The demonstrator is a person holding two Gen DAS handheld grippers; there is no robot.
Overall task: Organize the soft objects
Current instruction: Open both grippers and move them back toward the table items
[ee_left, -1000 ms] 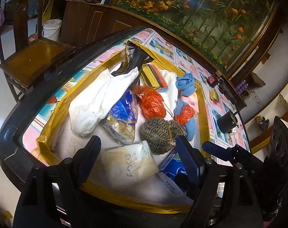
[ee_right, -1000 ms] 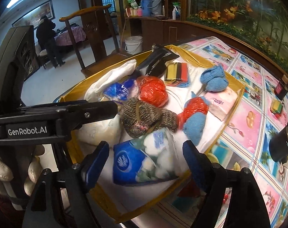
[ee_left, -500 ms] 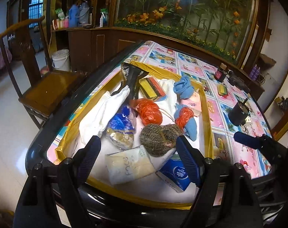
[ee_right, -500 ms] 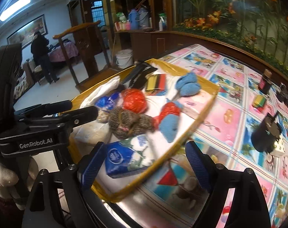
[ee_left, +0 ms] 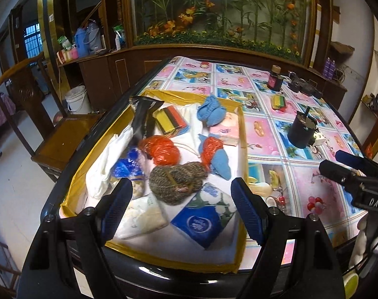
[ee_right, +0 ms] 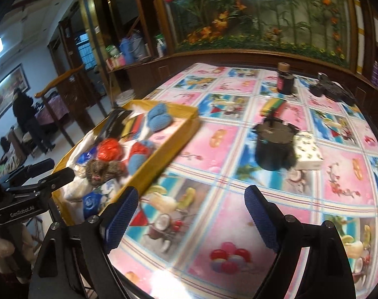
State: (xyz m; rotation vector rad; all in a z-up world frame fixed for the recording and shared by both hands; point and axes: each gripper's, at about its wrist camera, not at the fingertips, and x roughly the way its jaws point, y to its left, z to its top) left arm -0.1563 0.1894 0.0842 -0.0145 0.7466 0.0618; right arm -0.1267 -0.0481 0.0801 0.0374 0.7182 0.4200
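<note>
A shallow yellow-rimmed tray (ee_left: 243, 134) on the table's left holds several soft things: a brown knit hat (ee_left: 175, 182), a blue tissue pack (ee_left: 201, 220), a white face-tissue pack (ee_left: 141, 218), an orange bag (ee_left: 162, 149), blue knit socks (ee_left: 211, 112), a pink tissue pack (ee_left: 226, 129) and white cloth (ee_left: 106, 164). My left gripper (ee_left: 181, 208) is open and empty, held back above the tray's near edge. My right gripper (ee_right: 190, 218) is open and empty over the patterned tablecloth, right of the tray (ee_right: 161, 162).
A black pot (ee_right: 275, 147) with a white floral tissue box (ee_right: 308, 152) beside it stands mid-table. A dark jar (ee_right: 284, 79), a striped cloth (ee_right: 276, 106) and black items (ee_right: 329, 89) lie farther back. A wooden chair (ee_left: 62, 134) is left of the table.
Both grippers have pulled back and up from the tray. The right gripper has swung right, off the tray and over the tablecloth. Both stay open and empty.
</note>
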